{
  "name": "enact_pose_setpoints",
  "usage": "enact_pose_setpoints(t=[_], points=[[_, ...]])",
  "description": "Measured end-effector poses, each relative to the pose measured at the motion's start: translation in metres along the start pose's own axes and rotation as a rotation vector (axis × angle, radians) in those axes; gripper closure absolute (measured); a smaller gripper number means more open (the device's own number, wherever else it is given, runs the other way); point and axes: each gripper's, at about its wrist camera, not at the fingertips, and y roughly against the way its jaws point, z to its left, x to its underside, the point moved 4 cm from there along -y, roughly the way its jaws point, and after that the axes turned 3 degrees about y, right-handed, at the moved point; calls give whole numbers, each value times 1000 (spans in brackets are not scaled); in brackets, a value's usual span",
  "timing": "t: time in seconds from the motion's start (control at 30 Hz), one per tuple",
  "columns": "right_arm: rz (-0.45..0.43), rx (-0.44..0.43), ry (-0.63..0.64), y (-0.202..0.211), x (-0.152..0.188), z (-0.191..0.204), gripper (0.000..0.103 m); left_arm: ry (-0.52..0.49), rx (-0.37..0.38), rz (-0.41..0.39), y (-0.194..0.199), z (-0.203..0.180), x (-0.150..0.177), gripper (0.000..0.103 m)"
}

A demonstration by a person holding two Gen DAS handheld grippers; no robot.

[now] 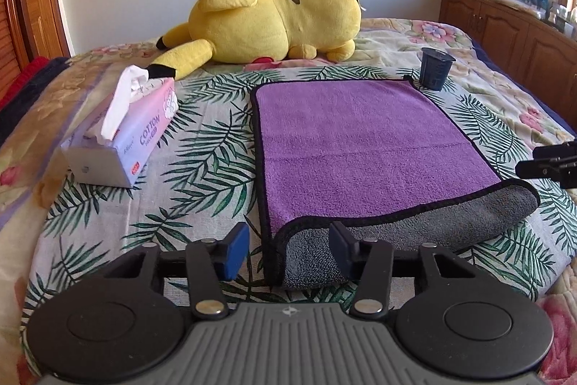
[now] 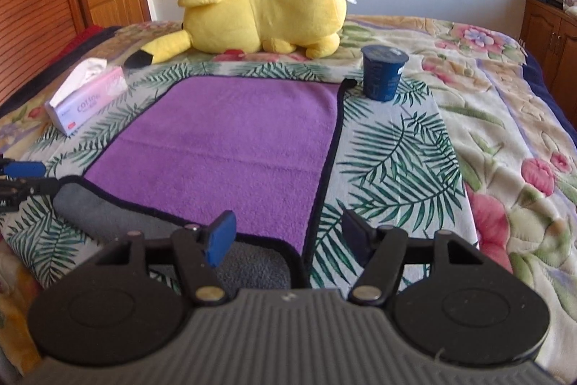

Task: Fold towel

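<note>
A purple towel (image 1: 364, 143) with a black hem lies flat on the bed; its near edge is turned over and shows the grey underside (image 1: 425, 219). My left gripper (image 1: 288, 246) is open, its jaws on either side of the towel's near left corner. In the right wrist view the towel (image 2: 223, 150) lies ahead, and my right gripper (image 2: 288, 237) is open over the near right corner, where the grey fold (image 2: 252, 262) shows. The right gripper also shows at the right edge of the left wrist view (image 1: 551, 163), and the left gripper at the left edge of the right wrist view (image 2: 18, 179).
A pink tissue box (image 1: 122, 136) stands left of the towel. A dark blue cup (image 1: 436, 69) stands at the towel's far right corner. A big yellow plush (image 1: 274, 13) lies behind. The bed has a floral and leaf-print cover (image 1: 202, 154). Wooden cabinets (image 1: 505, 27) line the right.
</note>
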Motion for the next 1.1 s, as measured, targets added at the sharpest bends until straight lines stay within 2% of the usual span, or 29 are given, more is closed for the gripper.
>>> enact_pose_setpoints(t=[0.13, 0.3, 0.4, 0.47, 0.5, 0.6, 0.9, 1.1], points=[[33, -9, -3, -6, 3, 0, 38, 6, 12, 14, -7, 1, 1, 81], [71, -13, -4, -12, 8, -1, 38, 16, 5, 43, -15, 5, 3, 82], [86, -16, -4, -15, 10, -1, 38, 33, 17, 57, -18, 7, 5, 89], [99, -22, -9, -17, 11, -1, 38, 30, 28, 58, -18, 6, 5, 100], [108, -28, -14, -18, 12, -1, 38, 28, 31, 60, -17, 5, 6, 103], [131, -55, -34, -21, 15, -1, 38, 17, 27, 61, -16, 2, 7, 103], [146, -60, -43, -22, 17, -2, 39, 1, 38, 65, -16, -3, 11, 103], [158, -67, -45, -24, 18, -2, 55, 0, 32, 73, -18, -4, 13, 103]])
